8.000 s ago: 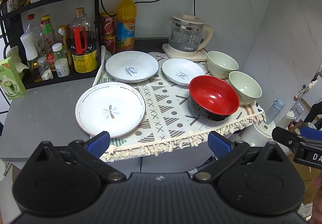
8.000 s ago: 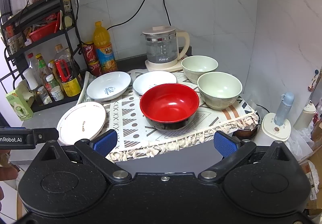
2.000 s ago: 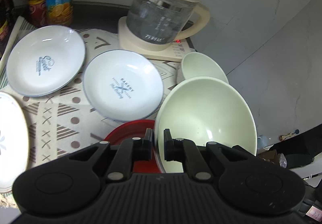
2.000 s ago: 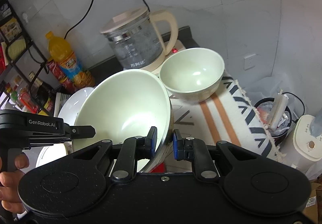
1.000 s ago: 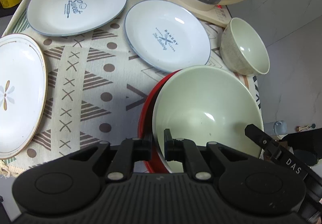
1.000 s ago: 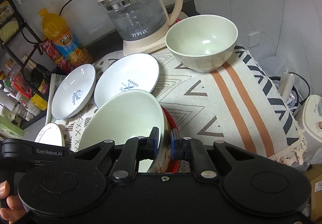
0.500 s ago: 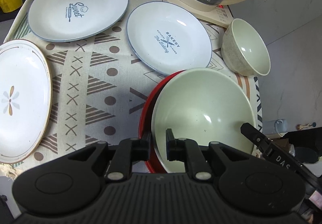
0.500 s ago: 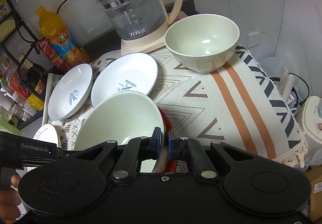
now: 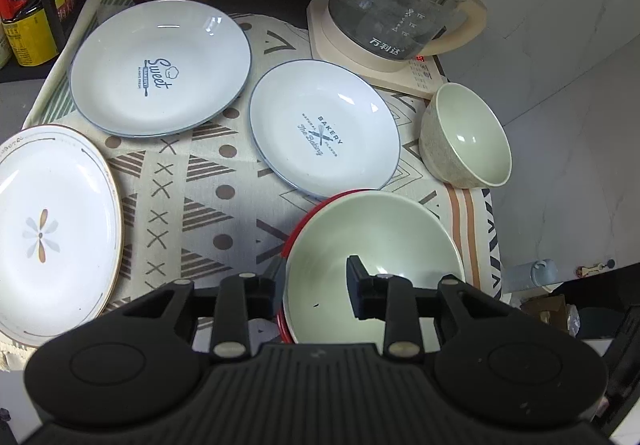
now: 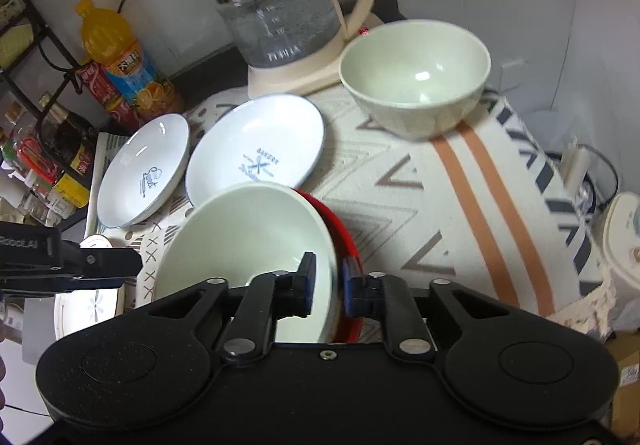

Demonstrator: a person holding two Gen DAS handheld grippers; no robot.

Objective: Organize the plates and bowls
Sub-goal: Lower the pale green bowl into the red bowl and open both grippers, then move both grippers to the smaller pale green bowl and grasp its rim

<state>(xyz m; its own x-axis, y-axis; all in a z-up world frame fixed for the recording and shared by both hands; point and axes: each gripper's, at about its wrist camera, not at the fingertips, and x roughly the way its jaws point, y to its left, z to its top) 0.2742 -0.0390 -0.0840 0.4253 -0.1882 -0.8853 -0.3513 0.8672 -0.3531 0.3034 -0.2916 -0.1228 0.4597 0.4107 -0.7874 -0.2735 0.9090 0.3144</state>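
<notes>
Now both claws have let go; the left claw point(image 9: 312, 287) spreads wide and the right claw point(image 10: 328, 285) sits a little apart around the rim; the green bowl point(image 9: 372, 249) rests inside the red bowl point(image 10: 344, 241), just ahead of them; one bowl is stacked, and the small green bowl point(image 10: 416, 77) far ahead waits.

three plates point(image 9: 160, 69), three bowls point(image 9: 372, 241), one kettle point(image 9: 396, 1)
</notes>
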